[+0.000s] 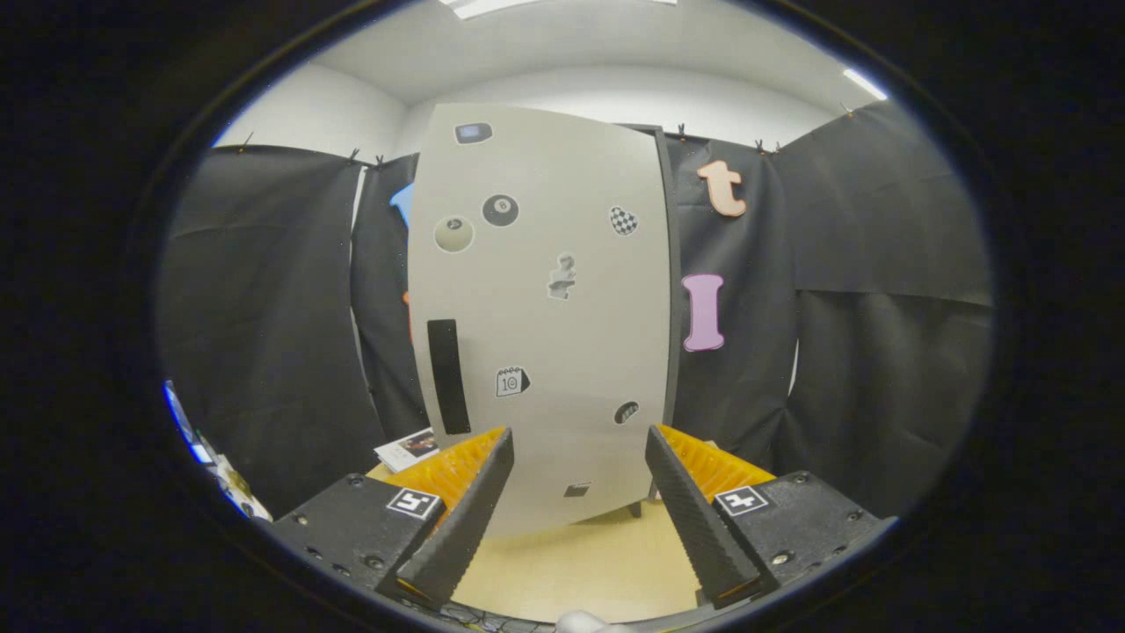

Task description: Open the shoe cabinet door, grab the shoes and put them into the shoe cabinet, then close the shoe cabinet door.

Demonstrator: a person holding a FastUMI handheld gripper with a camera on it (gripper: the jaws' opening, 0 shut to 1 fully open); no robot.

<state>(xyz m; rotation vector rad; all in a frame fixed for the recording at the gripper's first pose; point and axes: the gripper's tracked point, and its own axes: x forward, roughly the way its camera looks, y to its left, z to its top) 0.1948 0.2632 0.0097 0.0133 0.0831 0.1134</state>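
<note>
- I see the shoe cabinet door (545,325), pale grey and dotted with stickers, standing upright at twelve o'clock beyond my fingers and looking shut.
- Its dark vertical handle (447,376) sits toward ten o'clock, just above my left fingertip.
- A shut door fits either stage: awaiting opening, or closed again with shoes inside, so I cannot judge which.
- My gripper (580,488) is level, facing the door squarely, jaws wide apart and holding nothing.
- A small card (406,448) lies at nine o'clock on the floor (571,563).
</note>
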